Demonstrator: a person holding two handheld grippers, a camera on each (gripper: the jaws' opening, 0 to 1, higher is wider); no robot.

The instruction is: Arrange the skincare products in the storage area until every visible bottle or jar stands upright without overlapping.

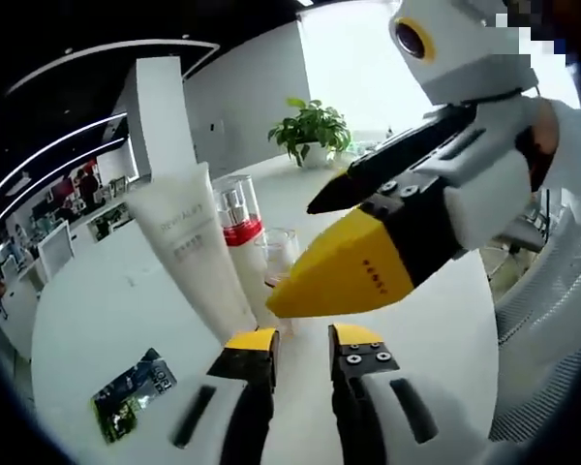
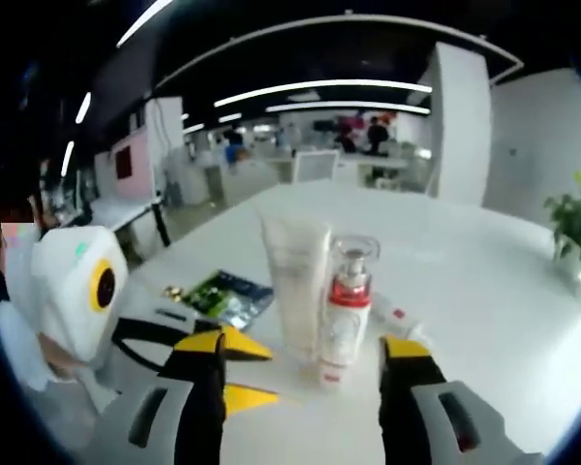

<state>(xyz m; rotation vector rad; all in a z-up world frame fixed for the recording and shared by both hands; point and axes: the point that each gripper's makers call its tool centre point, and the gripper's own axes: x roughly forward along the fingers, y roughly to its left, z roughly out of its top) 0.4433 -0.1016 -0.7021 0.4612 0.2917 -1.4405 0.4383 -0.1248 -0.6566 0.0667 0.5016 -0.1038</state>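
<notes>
Up close, in the left gripper view, the left gripper is pointing across a round white worktop, its two yellow-tipped fingers standing slightly apart with nothing between them. Just beyond the left finger, a tall white tube is standing upright on its cap end. Touching or nearly touching its right side, a clear pump bottle with a red band is standing upright too. A small clear jar is sitting just past the bottle, partly hidden behind the right gripper, which is reaching in from the right above the left gripper's fingers; its yellow finger and black finger are spread, gripping nothing. A glossy printed card is lying flat on the worktop to the left of the fingers. A potted green plant is standing well beyond, at the far edge.

Meanwhile, in the right gripper view, the right gripper is holding its fingers wide open around empty space. The white tube and the pump bottle are standing upright side by side, just ahead and between the fingers. Something small and white is lying on the worktop just right of the bottle; what it is cannot be told. The card is lying beyond the left finger. The left gripper is entering from the left, near the left finger, its yellow tips apart.
</notes>
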